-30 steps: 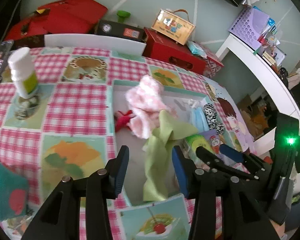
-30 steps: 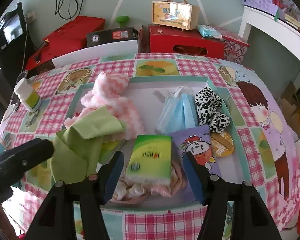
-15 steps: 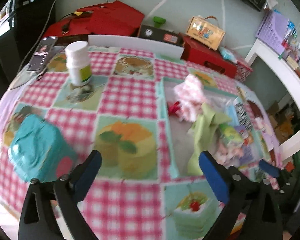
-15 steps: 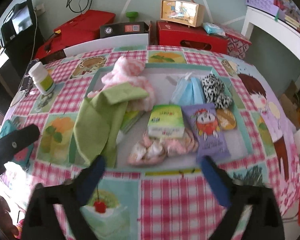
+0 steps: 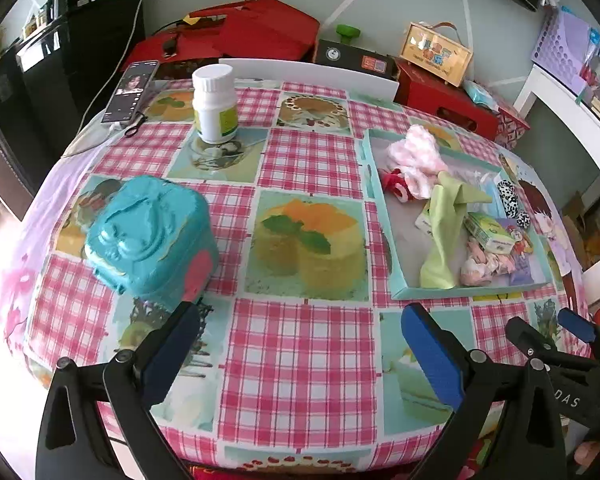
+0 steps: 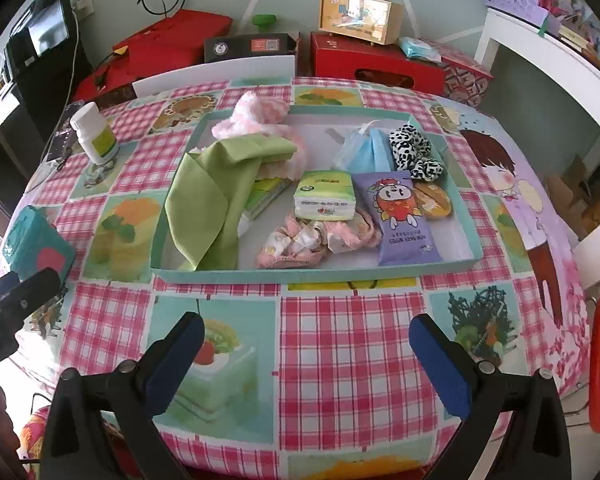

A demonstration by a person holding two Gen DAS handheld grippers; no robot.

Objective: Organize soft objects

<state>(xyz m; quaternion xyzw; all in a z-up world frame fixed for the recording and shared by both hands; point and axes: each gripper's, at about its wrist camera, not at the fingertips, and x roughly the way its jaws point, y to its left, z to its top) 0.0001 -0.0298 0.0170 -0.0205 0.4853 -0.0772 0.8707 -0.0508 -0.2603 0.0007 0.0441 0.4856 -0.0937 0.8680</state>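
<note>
Both tools, left (image 5: 298, 350) & right (image 6: 306, 358), just opened wide w/ nothing between them; green cloth (image 6: 210, 200) at tray's (image 6: 312, 274) 9 o'clock looks light & floppy, so pinch a bunched fold.

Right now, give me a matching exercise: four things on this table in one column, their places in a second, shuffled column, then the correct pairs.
Things:
1. white bottle
2. green cloth
3. purple wipes pack
4. teal case

Places:
A. lying in the tray, right of the green tissue pack
B. standing on the tablecloth beyond the tray's left end
C. on the tablecloth, outside the tray, near its left front corner
D. draped over the tray's left part

Pairs: 1-B, 2-D, 3-A, 4-C
</note>
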